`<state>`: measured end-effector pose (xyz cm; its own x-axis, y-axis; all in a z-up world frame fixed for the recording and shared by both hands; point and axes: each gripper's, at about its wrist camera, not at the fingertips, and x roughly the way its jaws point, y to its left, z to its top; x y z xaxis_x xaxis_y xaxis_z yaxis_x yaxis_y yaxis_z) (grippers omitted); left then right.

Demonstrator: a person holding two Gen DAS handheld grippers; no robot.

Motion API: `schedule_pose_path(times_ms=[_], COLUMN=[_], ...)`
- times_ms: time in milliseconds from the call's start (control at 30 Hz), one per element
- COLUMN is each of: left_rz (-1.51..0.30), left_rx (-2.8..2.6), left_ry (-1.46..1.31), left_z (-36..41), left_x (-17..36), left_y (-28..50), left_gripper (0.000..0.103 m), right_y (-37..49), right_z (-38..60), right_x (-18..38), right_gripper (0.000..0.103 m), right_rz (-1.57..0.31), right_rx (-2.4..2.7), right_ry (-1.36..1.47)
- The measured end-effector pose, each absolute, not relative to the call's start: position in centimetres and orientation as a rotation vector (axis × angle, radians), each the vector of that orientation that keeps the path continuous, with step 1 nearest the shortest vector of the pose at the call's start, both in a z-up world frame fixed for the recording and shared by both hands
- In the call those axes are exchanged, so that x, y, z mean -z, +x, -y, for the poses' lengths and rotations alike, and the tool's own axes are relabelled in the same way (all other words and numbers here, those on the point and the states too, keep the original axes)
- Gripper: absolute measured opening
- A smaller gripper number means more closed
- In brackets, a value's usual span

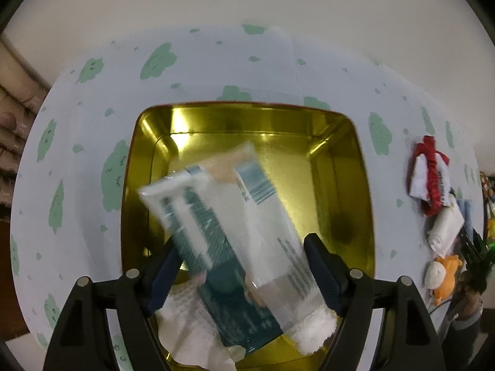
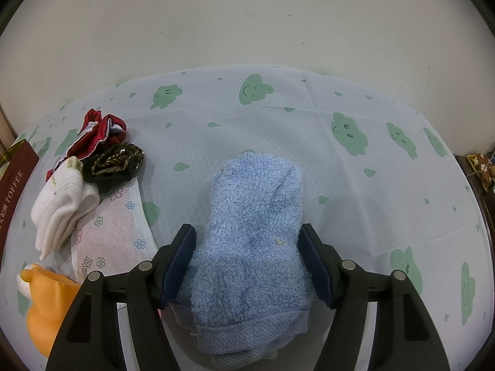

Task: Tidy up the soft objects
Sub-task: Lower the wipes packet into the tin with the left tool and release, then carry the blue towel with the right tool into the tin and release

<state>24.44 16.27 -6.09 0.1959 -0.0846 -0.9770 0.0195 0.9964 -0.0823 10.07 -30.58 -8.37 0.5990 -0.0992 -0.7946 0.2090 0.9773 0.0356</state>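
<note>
The left gripper point(image 1: 241, 275) is open above the gold tin point(image 1: 362, 191), a plastic packet point(image 1: 222, 216) between its fingers, seemingly released. The right gripper point(image 2: 247, 259), open, straddles the blue towel point(image 2: 253, 235) mid-table; next it must close and carry.

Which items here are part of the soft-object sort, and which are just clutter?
Job:
gold tin
plastic-wrapped packs
blue towel
white socks
red cloth
black scrunchie
floral pack
orange plush

Clutter:
toffee box
cloud-print tablecloth
</note>
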Motion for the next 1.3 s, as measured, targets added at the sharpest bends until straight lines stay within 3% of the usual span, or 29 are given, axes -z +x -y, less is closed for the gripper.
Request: schedule_pose_path(times_ms=[567, 867, 1300], left_rz=[-1.133, -1.139, -1.095], left_rx=[-0.14, -0.144, -0.151], left_ry=[0.022, -0.227, -0.144], left_z=[-17.9, -22.5, -23.0], left_x=[0.2, 1.3, 1.5], left_y=[18.8, 15.2, 11.4], left_gripper=[0.082, 0.082, 0.082], right_y=[10.1, 10.1, 10.3], right_z=[30.6, 30.7, 30.2], right_x=[8.4, 8.4, 8.4], right_gripper=[0.067, 0.068, 0.069], right_rz=[-0.913, -0.915, -0.921], right_rx=[0.181, 0.188, 0.235], right_ry=[0.126, 0.12, 0.128])
